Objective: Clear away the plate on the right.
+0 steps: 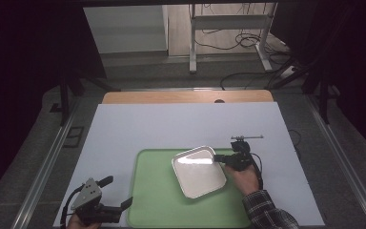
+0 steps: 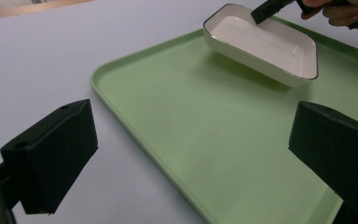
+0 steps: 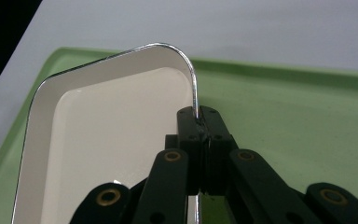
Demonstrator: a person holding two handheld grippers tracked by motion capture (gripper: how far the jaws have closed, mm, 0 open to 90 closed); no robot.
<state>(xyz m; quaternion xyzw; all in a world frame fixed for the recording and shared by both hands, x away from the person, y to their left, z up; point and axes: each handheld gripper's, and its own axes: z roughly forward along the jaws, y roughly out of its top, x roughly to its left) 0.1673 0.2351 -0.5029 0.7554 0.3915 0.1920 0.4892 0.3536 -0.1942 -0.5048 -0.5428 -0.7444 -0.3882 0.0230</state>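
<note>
The right gripper [image 3: 200, 122] pinched the white dish's [image 1: 198, 172] near rim over the green tray [image 1: 155, 202]; the left gripper [image 2: 191, 158] stood spread, farther off.

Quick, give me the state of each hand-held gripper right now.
Left hand-held gripper: open, holding nothing, beside the green tray.
Right hand-held gripper: shut on the rim of the white dish.

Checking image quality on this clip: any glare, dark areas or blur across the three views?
High view: glare blows out the white dish, surroundings near black. Left gripper view: left gripper jaws soft, dish shadow on green tray. Right gripper view: right gripper sharp on the rim.
</note>
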